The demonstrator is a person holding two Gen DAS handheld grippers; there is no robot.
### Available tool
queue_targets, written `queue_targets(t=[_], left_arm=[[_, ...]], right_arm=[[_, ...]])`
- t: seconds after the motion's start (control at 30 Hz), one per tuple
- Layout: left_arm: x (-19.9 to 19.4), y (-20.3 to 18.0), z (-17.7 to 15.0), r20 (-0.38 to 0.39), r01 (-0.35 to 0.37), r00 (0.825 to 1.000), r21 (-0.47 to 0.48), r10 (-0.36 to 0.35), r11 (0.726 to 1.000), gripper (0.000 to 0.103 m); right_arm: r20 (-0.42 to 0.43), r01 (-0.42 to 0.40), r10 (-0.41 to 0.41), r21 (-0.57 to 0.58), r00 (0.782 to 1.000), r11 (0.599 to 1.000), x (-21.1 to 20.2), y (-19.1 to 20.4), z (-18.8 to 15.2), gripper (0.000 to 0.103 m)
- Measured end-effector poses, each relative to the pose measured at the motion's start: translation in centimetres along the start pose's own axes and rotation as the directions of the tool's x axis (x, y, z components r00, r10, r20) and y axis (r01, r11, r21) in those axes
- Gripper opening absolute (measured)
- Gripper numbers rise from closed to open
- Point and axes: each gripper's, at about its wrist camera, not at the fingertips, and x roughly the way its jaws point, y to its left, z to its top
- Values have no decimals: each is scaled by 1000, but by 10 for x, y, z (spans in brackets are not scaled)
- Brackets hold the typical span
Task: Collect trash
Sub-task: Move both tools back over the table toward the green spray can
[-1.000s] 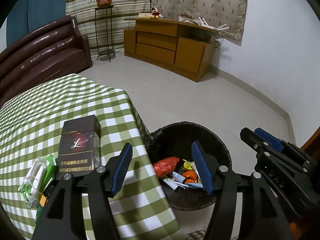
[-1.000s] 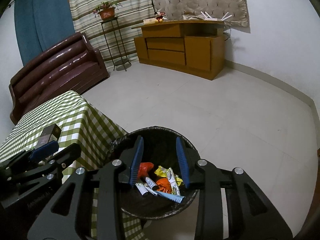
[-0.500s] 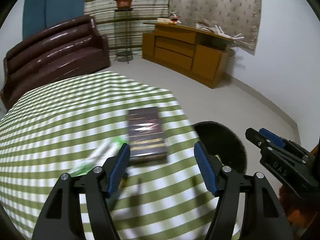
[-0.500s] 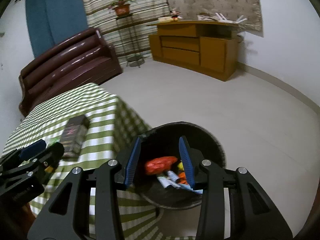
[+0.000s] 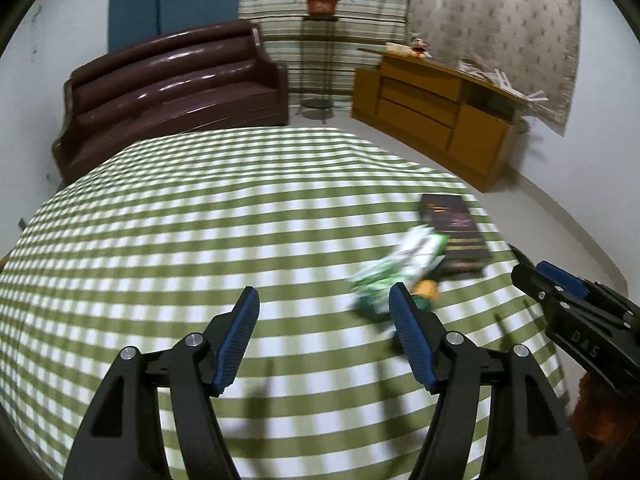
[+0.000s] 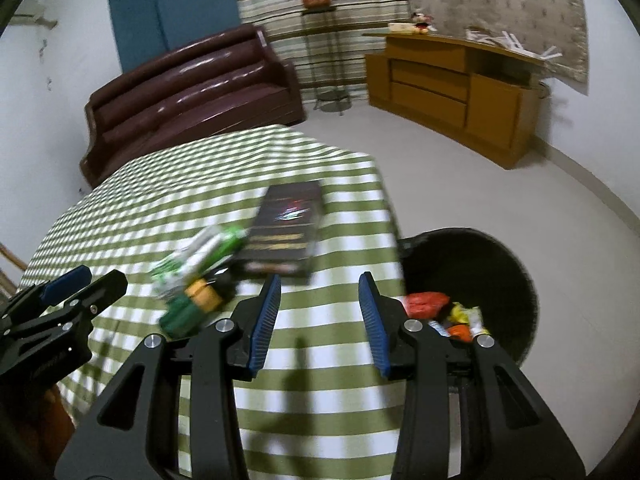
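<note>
A dark box [image 5: 454, 232] [image 6: 286, 226] lies near the right edge of the green checked table [image 5: 200, 220] [image 6: 328, 392]. A green-and-white wrapper [image 5: 400, 268] [image 6: 200, 256] and a small green-and-yellow item [image 6: 192, 308] lie beside it. My left gripper [image 5: 324, 336] is open and empty over the table, left of the wrapper. My right gripper [image 6: 318, 320] is open and empty above the table edge, near the box. A black bin [image 6: 504, 280] with several wrappers stands on the floor to the right.
A brown sofa [image 5: 172, 84] stands behind the table. A wooden cabinet [image 5: 436, 116] and a plant stand [image 5: 320, 52] are along the far wall. Bare floor [image 6: 460, 188] lies between table and cabinet.
Both grippers have swung left from the bin to over the table. The box and wrapper now sit right of the left gripper. The bin has left the left wrist view.
</note>
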Motion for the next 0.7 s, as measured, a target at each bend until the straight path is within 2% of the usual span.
queue_targets(t=[0.3, 0.5, 0.7], left_arm=[[-5, 54, -11, -18, -47, 999, -71, 46, 996, 66], [-6, 75, -17, -19, -51, 999, -96, 49, 994, 66], [-2, 89, -20, -27, -47, 999, -113, 44, 992, 66]], right_arm=[[-59, -61, 58, -47, 997, 997, 15, 61, -3, 40], [-98, -14, 6, -80, 995, 997, 31, 82, -6, 40], [-113, 41, -51, -85, 992, 996, 34, 76, -7, 41]])
